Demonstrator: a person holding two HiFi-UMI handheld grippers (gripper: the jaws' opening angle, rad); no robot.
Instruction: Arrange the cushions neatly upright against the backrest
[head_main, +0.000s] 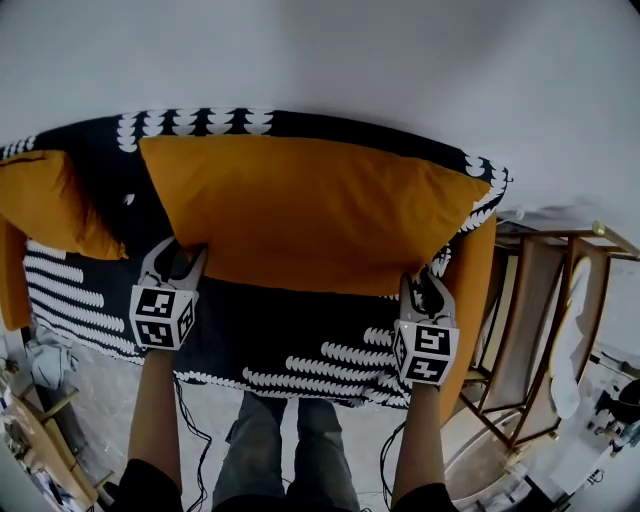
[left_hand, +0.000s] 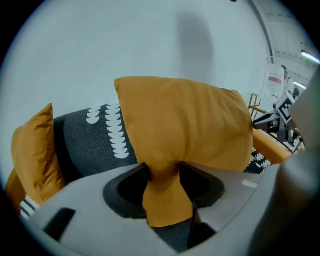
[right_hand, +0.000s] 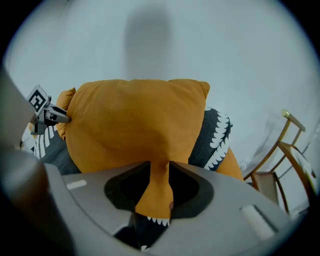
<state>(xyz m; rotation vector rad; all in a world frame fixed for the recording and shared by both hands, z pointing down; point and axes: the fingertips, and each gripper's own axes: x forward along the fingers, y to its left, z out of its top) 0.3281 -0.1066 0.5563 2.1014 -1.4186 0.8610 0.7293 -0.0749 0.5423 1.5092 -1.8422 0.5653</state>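
**Much sits out of sight**

The large cushion (head_main: 310, 210) covers most of the sofa (head_main: 290, 335) back. Its lower corners disappear under the left gripper (head_main: 185, 252) and the right gripper (head_main: 422, 284). The smaller cushion (head_main: 45, 200) runs off the left edge. The floor clutter (head_main: 35, 395) is too blurred to name.

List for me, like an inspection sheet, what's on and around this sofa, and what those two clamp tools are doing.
Surface: sofa in a black cover with white pattern, orange sides.
Job's things: large orange cushion standing against the backrest; smaller orange cushion at the left end.
Clutter: unclear items on the floor, lower left.
Grippers: left gripper and right gripper each pinch a lower corner of the large orange cushion.
Cables: dark cables hang beneath the person's arms.
Surroundings: white wall behind; wooden frame to the right.
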